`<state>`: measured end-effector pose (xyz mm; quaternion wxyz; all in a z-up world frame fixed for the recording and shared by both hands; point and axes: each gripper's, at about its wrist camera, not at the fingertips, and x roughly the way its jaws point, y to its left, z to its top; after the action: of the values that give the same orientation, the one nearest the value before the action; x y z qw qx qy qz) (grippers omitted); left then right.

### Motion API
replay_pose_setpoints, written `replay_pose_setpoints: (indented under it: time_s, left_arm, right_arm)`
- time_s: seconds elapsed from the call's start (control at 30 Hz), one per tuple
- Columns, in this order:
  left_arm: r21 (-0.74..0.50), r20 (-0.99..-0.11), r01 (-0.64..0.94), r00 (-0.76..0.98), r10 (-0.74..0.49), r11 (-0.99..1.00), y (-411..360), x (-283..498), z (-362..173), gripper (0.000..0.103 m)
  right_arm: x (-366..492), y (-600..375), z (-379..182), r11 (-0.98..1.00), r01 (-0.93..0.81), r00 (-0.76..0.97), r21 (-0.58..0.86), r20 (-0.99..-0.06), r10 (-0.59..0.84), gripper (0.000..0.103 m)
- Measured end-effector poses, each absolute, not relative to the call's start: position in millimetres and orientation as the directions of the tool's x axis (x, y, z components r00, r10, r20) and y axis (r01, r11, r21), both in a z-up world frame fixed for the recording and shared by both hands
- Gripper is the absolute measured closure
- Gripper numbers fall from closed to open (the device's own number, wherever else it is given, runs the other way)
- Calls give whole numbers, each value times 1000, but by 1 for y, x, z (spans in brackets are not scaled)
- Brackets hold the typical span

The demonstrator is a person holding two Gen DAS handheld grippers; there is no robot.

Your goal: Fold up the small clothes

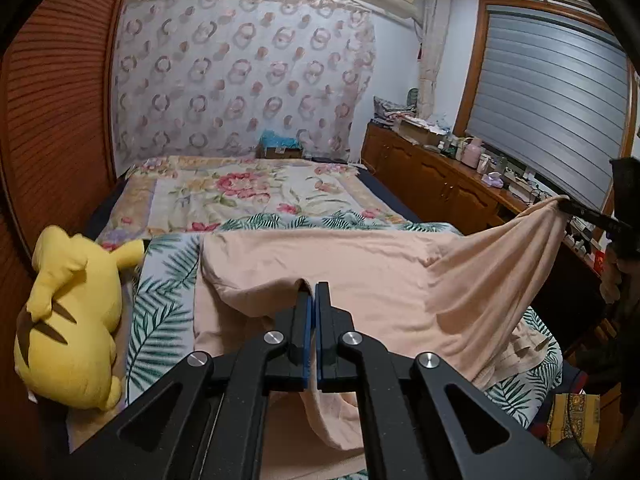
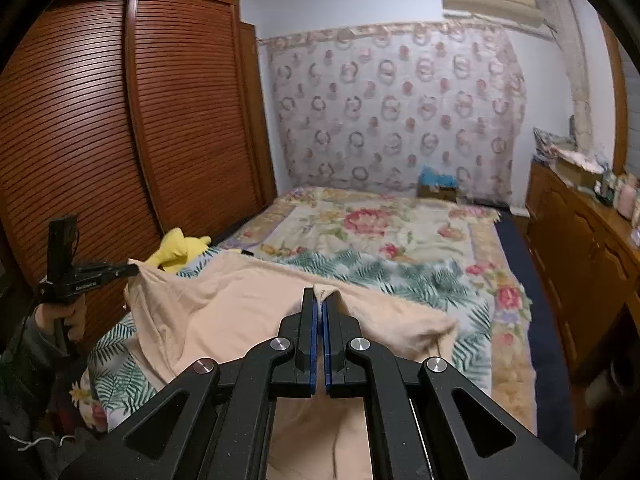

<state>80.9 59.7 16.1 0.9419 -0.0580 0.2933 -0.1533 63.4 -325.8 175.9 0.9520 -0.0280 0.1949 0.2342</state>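
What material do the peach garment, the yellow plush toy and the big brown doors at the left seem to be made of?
Peach garment: soft matte knit, probably cotton jersey; it drapes and creases where both grippers pinch it.
Yellow plush toy: fuzzy synthetic fleece, stuffed; rounded, no shine.
Brown doors: likely varnished wood, slatted; the horizontal louvres show a slight sheen.

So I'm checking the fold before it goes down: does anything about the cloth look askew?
Yes. The peach garment hangs unevenly: the right gripper holds its edge higher than the left gripper, so the right side is bunched and creased.
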Motion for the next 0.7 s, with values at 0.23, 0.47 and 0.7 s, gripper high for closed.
replay_pose_setpoints:
  time_s: [0.23,0.47,0.7]
  left_arm:
    - [-214,-564,203,773,-291,955,74,70,-5,101]
    - [-220,-612,135,752,-245,966,92,54,-35,101]
    - [-202,-661,66,727,-186,977,105,41,-59,101]
  right_arm:
    - [65,-374,88,944,-324,766,56,-570,297,101]
    - [81,-394,17,966,-249,708,68,-667,230,101]
    - [86,-366,16,969,-241,754,-43,-638,159,75]
